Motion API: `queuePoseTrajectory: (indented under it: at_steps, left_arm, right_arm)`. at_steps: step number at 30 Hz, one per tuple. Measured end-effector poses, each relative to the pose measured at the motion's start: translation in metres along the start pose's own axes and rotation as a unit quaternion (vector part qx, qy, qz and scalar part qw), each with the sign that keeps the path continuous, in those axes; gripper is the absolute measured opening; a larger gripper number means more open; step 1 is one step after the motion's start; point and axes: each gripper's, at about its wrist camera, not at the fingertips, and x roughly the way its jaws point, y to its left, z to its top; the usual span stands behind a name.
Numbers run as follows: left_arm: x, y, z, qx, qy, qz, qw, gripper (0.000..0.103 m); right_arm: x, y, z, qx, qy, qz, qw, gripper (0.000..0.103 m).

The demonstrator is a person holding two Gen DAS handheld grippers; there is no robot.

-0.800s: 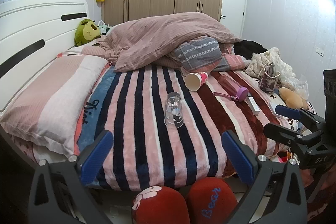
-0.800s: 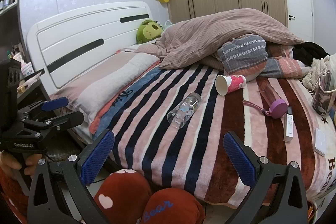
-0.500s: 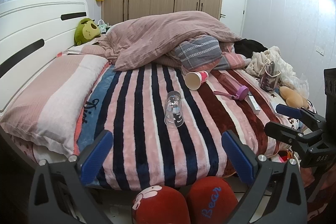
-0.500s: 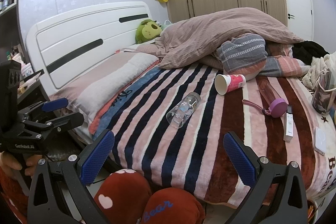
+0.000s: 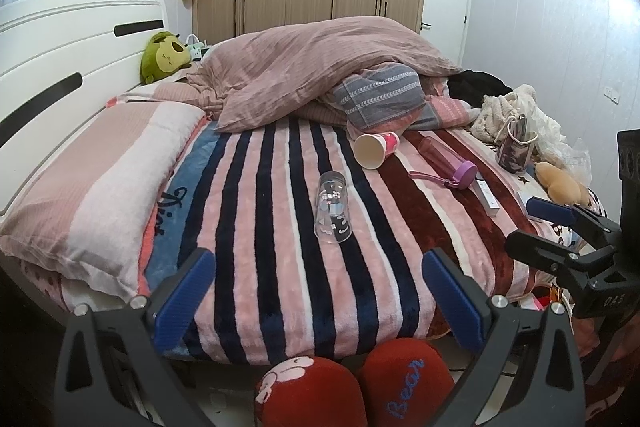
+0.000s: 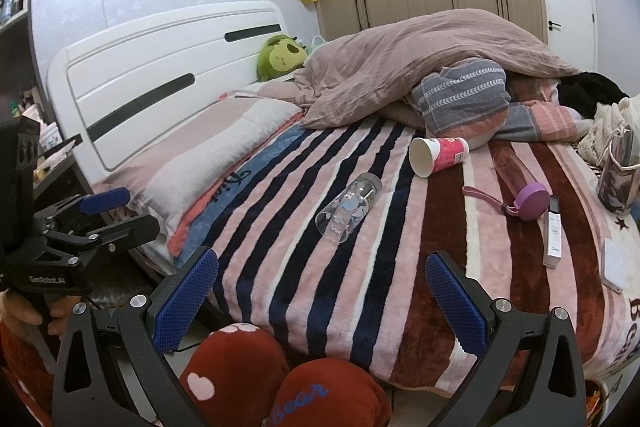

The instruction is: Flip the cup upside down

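A clear glass cup point(image 5: 333, 207) with printed figures lies on its side on the striped blanket, mouth toward me; it also shows in the right wrist view point(image 6: 349, 207). A pink and white paper cup point(image 5: 376, 149) lies on its side farther back, also in the right wrist view point(image 6: 438, 155). My left gripper point(image 5: 320, 291) is open and empty, short of the bed's near edge. My right gripper point(image 6: 322, 291) is open and empty too, at the bed's near edge. Each gripper shows in the other's view, the right one point(image 5: 552, 227) and the left one point(image 6: 104, 215).
A purple-lidded bottle point(image 6: 520, 183), a white remote point(image 6: 554, 233) and a small bag point(image 6: 618, 171) lie on the bed's right side. A pillow point(image 5: 92, 183) is at the left, a heaped duvet point(image 5: 316, 67) behind. Red slippers point(image 5: 352, 383) are below the grippers.
Both views have shifted very slightly; the bed and cups sit almost as before. Both grippers stay open.
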Motion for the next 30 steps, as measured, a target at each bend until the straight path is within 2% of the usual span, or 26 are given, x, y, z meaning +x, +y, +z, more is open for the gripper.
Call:
queuePoseTrajectory:
  at_steps: [7, 11, 17, 23, 29, 30]
  left_arm:
    - [0.029, 0.004, 0.012, 0.002, 0.011, -0.006, 0.9999, 0.102]
    - [0.061, 0.005, 0.027, 0.003, 0.029, -0.007, 0.9995, 0.102]
    - [0.14, 0.008, 0.04, 0.005, 0.074, -0.036, 0.9966, 0.102]
    - [0.235, 0.004, 0.037, 0.008, 0.134, -0.057, 0.9893, 0.102]
    - [0.293, -0.002, 0.029, 0.015, 0.167, -0.063, 0.9838, 0.08]
    - [0.298, -0.002, 0.028, 0.016, 0.171, -0.063, 0.9832, 0.073]
  right_arm:
    - [0.023, -0.016, 0.008, 0.001, 0.006, -0.007, 1.0, 0.103]
    - [0.044, -0.033, 0.015, 0.012, 0.012, -0.007, 1.0, 0.103]
    - [0.101, -0.075, 0.02, 0.046, 0.032, 0.001, 0.998, 0.103]
    - [0.17, -0.119, 0.017, 0.076, 0.063, 0.002, 0.995, 0.103]
    - [0.221, -0.149, 0.015, 0.107, 0.085, 0.024, 0.99, 0.103]
    - [0.225, -0.15, 0.014, 0.109, 0.087, 0.026, 0.99, 0.103]
